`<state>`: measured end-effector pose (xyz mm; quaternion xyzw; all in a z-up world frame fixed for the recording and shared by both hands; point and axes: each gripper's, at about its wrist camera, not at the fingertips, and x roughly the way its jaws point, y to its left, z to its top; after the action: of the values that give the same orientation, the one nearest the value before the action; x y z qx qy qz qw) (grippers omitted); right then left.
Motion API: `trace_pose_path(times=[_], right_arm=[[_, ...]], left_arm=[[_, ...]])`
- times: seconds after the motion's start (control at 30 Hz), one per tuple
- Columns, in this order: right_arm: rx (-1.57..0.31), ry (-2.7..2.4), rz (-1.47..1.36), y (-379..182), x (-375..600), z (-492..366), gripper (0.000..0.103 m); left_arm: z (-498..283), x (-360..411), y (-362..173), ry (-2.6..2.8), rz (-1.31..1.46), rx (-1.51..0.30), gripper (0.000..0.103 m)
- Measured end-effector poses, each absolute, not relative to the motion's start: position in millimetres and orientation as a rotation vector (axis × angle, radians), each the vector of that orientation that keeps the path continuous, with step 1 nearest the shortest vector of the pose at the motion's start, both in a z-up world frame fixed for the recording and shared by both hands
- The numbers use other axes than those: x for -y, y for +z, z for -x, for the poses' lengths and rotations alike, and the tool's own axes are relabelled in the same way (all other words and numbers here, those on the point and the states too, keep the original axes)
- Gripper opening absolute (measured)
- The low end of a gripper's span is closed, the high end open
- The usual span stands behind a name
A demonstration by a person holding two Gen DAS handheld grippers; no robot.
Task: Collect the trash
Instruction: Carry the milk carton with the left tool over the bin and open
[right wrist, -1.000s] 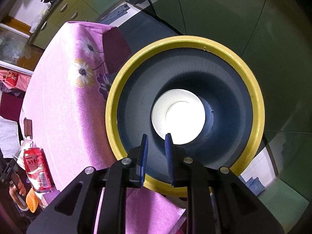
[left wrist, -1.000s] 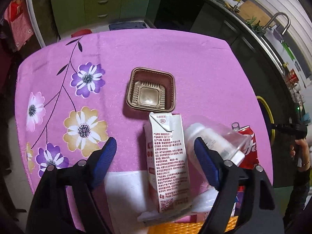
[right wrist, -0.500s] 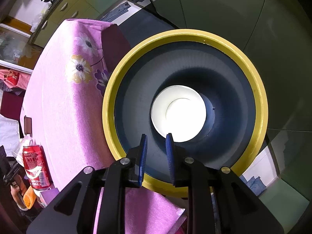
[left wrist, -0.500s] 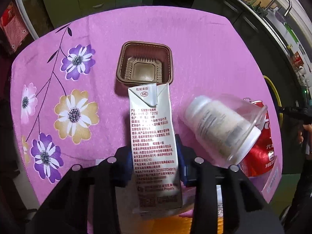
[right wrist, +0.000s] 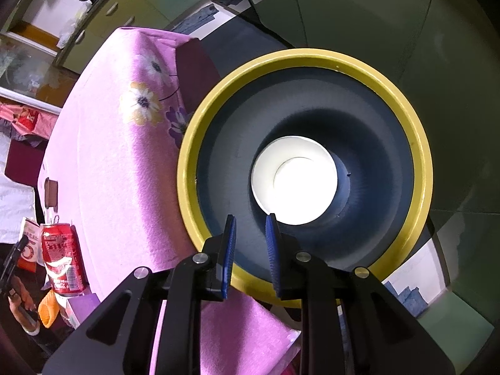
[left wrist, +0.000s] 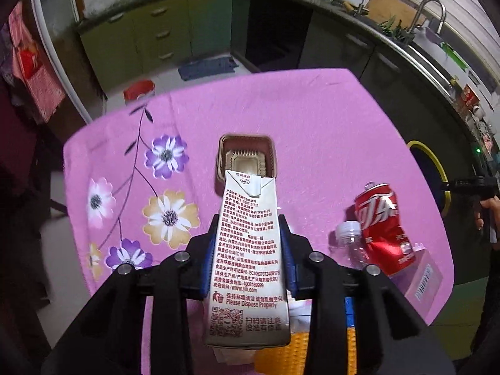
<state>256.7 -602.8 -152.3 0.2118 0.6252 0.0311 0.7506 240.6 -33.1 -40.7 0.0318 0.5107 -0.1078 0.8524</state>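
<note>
Carton gripped above the table

The carton (left wrist: 248, 250) is clamped between the blue pads of the left gripper (left wrist: 248, 253), above the pink cloth (left wrist: 312, 118), near the tray (left wrist: 247, 156) and can (left wrist: 382, 228). The right gripper (right wrist: 250, 250) is held narrow and empty over the bin (right wrist: 418, 143)

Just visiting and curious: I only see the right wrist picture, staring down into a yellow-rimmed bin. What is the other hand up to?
Observer: The left gripper has just been closing and clamps a milk carton between its fingers.
Operator: Any words on that carton?
Observer: Yes, near its bottom it reads "Please Dispose Properly".
Operator: What else is waiting on the table?
Observer: A clear bottle with a white cap, right beside the red can.
</note>
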Motion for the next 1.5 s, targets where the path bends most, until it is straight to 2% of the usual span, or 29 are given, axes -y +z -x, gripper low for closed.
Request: trace_pose_path(times=[0.37, 0.6, 0.77, 0.97, 1.13, 1.4, 1.5], right_arm=[[-1.345, 0.088, -0.463, -140.6, 605.7, -246.3, 0.02], [-1.293, 0.098, -0.479, -118.0, 620.9, -226.5, 0.02], [-1.239, 0.084, -0.484, -96.2, 642.8, -199.4, 0.02], [-1.191, 0.054, -0.518, -82.5, 679.4, -167.0, 0.02], [-1.179, 0.013, -0.559, -84.8, 713.9, -141.6, 0.02], [-1.182, -0.011, -0.602, -95.1, 745.3, -118.9, 0.02], [-1.179, -0.012, -0.602, -95.0, 747.3, -115.8, 0.02]], left_arm=[[-223.1, 78.2, -3.7, -0.375, -0.105, -1.004, 0.034], [-223.0, 160.9, 18.3, -0.575, -0.184, -0.969, 0.034], [-226.0, 249.1, 18.7, -0.755, -0.259, -0.98, 0.034], [-229.1, 359.9, -1.6, -0.931, -0.355, -1.033, 0.034], [-234.2, 450.8, -39.8, -1.006, -0.444, -1.099, 0.034], [-256.2, 534.3, -114.1, -0.93, -0.563, -1.2, 0.034], [-264.4, 546.9, -128.2, -0.889, -0.581, -1.217, 0.044]])
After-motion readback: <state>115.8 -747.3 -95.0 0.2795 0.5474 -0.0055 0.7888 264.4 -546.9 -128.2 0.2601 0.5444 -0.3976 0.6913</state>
